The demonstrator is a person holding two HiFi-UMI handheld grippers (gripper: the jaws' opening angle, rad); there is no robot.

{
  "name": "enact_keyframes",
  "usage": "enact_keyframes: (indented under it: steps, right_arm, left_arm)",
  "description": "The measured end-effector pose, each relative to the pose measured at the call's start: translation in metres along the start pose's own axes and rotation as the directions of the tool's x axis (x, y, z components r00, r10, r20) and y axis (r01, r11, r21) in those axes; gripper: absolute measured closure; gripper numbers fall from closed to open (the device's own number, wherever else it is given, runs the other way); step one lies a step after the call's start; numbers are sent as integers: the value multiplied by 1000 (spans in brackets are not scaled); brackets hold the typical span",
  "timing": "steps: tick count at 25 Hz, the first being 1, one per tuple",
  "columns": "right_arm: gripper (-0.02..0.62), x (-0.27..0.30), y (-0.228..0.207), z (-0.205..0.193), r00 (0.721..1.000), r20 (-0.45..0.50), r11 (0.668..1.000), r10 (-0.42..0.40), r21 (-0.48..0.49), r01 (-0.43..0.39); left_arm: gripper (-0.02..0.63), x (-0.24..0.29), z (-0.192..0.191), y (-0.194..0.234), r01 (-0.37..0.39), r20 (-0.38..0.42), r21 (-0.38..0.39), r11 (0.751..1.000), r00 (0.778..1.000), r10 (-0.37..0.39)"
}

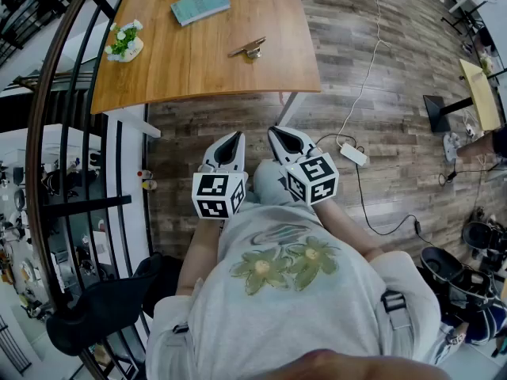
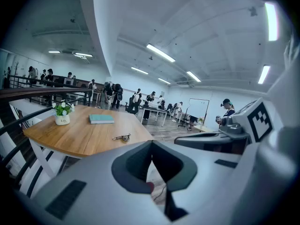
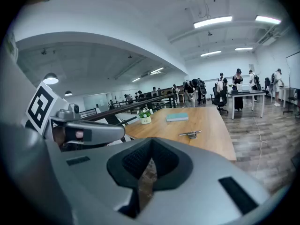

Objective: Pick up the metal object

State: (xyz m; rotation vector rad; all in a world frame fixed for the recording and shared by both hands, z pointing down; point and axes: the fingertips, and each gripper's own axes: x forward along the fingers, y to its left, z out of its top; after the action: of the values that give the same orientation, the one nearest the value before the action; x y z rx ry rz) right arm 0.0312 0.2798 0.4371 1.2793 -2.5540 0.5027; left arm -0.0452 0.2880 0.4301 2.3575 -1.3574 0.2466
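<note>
The metal object [image 1: 247,49] is a small brass-coloured piece with a handle. It lies on the wooden table [image 1: 198,77], near the right front corner, and shows in both gripper views [image 2: 122,137] [image 3: 190,134]. My left gripper [image 1: 235,136] and right gripper [image 1: 274,131] hang side by side close to my body, over the floor and well short of the table's near edge. Both point toward the table and slightly down. The left gripper [image 2: 151,143] has its jaws together with nothing in them, and so does the right gripper [image 3: 151,140].
A teal book [image 1: 200,5] and a small potted plant [image 1: 124,41] also sit on the table. A black railing [image 1: 55,133] runs along the left. A power strip [image 1: 353,155] with cables lies on the floor to the right. People stand at desks in the distance.
</note>
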Motion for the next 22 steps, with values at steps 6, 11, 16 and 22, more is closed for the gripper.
enact_keyframes:
  steps: [6,11,16,22]
  right_arm:
    - [589,18,-5,10,1000,13,1000,3,-3,-3]
    - [589,53,-20,21,1000,19,1000,9,16,-10]
    - [589,91,-39,50,999,49,1000,3,-12,-2]
    - [589,131,-70,78,997,75,1000,-27,-1,27]
  left_arm:
    - [592,12,1,9,4,-21,12,1000,1000,-4]
    - [592,29,17,37,-20,-13,15,1000,1000,20]
    - [591,54,40,69,-32,-10,25,999,999,32]
    - [592,94,54,97,-17,-47,37,999,999,18]
